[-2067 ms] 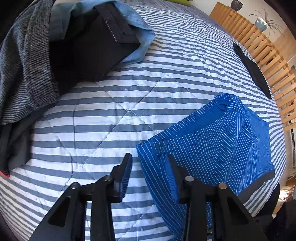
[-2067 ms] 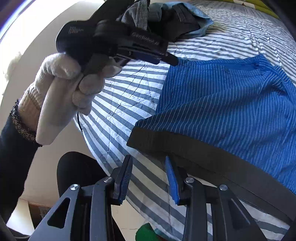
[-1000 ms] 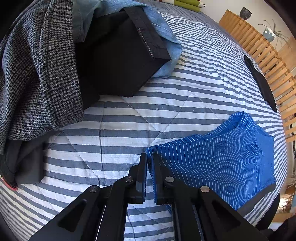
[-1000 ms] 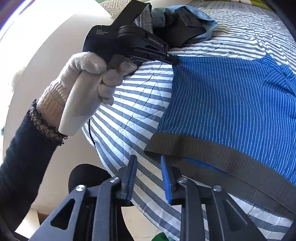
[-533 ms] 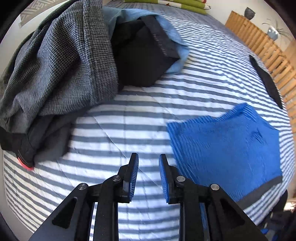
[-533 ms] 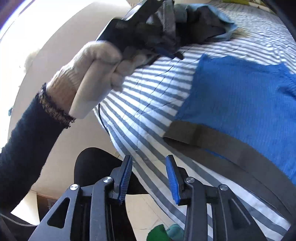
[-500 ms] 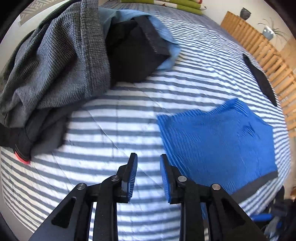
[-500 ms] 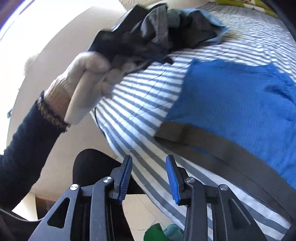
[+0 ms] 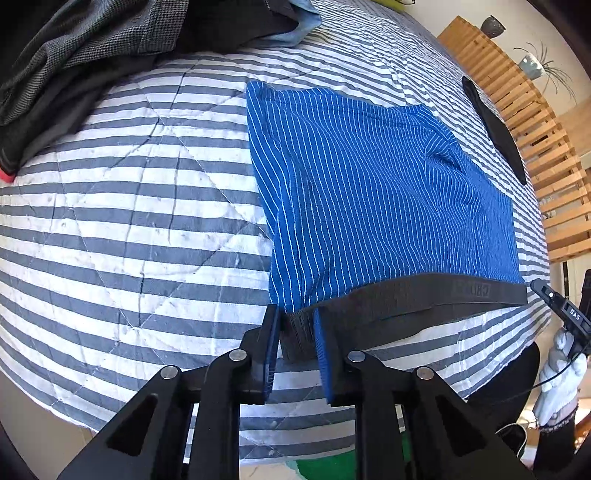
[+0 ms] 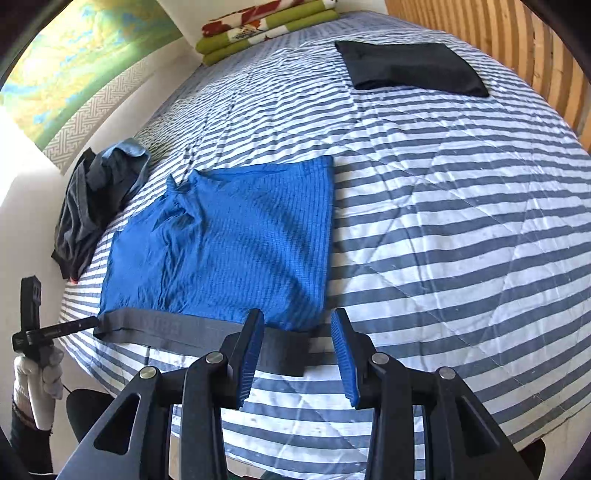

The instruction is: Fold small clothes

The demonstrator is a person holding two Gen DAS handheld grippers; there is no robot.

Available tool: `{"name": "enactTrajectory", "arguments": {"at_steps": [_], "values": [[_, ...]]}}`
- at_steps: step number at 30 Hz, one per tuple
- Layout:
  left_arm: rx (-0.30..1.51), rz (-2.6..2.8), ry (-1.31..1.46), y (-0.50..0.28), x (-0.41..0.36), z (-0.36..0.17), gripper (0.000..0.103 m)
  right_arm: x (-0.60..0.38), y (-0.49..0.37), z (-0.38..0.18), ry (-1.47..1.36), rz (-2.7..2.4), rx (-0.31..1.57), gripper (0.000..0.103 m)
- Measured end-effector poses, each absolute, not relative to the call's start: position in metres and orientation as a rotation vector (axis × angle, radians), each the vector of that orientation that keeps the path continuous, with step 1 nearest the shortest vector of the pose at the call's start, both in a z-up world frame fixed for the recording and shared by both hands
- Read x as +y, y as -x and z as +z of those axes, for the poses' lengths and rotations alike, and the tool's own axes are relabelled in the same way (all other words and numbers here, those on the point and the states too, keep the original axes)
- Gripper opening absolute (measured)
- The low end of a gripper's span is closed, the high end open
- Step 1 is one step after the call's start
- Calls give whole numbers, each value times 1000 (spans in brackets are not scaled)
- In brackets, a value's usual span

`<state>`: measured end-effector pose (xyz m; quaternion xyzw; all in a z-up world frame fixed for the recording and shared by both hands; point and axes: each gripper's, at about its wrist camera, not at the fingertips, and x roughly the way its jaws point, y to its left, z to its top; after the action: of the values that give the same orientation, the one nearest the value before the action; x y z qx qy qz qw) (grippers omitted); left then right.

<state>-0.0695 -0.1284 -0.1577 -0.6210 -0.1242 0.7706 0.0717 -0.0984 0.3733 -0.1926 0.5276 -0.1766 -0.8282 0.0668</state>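
Note:
Blue pinstriped boxer shorts (image 9: 369, 192) lie flat on the striped quilt (image 9: 129, 221), their dark grey waistband (image 9: 424, 299) toward the bed's near edge. My left gripper (image 9: 295, 347) stands slightly open, and one end corner of the waistband lies between its fingers. In the right wrist view the shorts (image 10: 229, 251) spread ahead. My right gripper (image 10: 299, 356) is wide open over the other end of the waistband (image 10: 166, 326). The left gripper (image 10: 74, 326) touches the band's far corner there. The right gripper (image 9: 554, 301) shows at the left wrist view's edge, held by a gloved hand (image 9: 561, 369).
A heap of grey, black and light blue clothes (image 9: 92, 48) lies beyond the shorts, seen at the left as the clothes heap (image 10: 92, 203). A folded black garment (image 10: 410, 66) rests near the wooden slatted headboard (image 9: 517, 92). Folded green blankets (image 10: 266, 29) sit at the far end.
My left gripper let go of the shorts' leg corner and moved to the waistband corner. My right gripper swung round to the band's other end and opened wider. The shorts now lie spread flat.

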Motion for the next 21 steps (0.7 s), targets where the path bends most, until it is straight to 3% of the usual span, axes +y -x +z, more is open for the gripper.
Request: {"name": "enactTrajectory", "arguments": {"at_steps": [2, 7, 11, 21], "values": [[-385, 2329, 1872, 68, -127, -160, 8, 376, 99, -198, -1597, -2483, -554, 34], [-492, 2338, 1804, 51, -145, -148, 11, 369, 95, -198, -1603, -2456, -566, 34], [-423, 2350, 1888, 51, -144, -158, 18, 359, 100, -205, -1640, -2406, -530, 35], [-228, 2469, 1775, 55, -106, -123, 18, 358, 102, -224, -1711, -2317, -624, 35]]}}
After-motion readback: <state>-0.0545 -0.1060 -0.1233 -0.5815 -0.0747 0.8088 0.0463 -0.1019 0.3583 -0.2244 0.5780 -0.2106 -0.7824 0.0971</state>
